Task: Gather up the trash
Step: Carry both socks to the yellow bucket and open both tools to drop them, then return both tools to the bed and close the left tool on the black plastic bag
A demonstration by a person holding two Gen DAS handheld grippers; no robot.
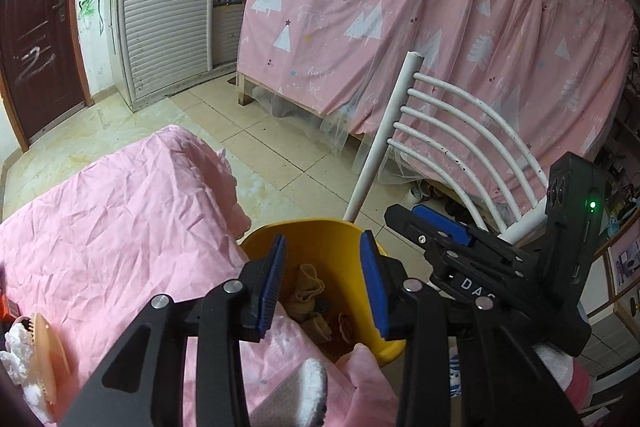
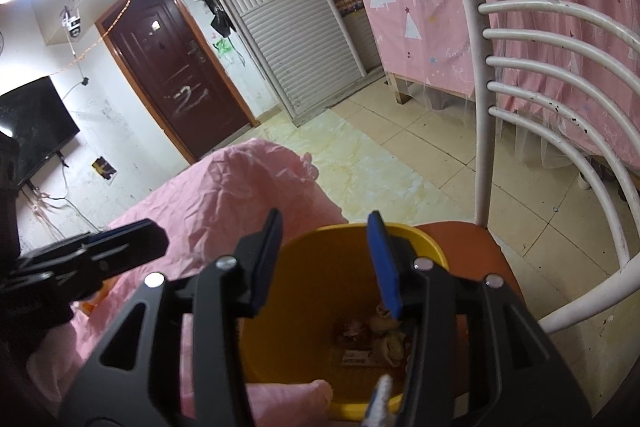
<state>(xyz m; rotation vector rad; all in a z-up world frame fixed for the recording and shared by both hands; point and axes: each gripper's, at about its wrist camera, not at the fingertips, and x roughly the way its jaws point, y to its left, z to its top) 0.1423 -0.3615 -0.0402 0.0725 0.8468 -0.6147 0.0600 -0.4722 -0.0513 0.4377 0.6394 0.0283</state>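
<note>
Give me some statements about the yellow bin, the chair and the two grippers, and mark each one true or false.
1. The yellow bin stands on the chair's orange seat. True.
2. The bin is empty. False: scraps of trash lie inside.
3. The left gripper holds a piece of trash. False: nothing is between its fingers.
4. The right gripper is open above the bin. True.
5. The chair's back is black. False: it is white.

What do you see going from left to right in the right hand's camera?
Black TV → dark red door → white slatted wardrobe → white chair back.
</note>
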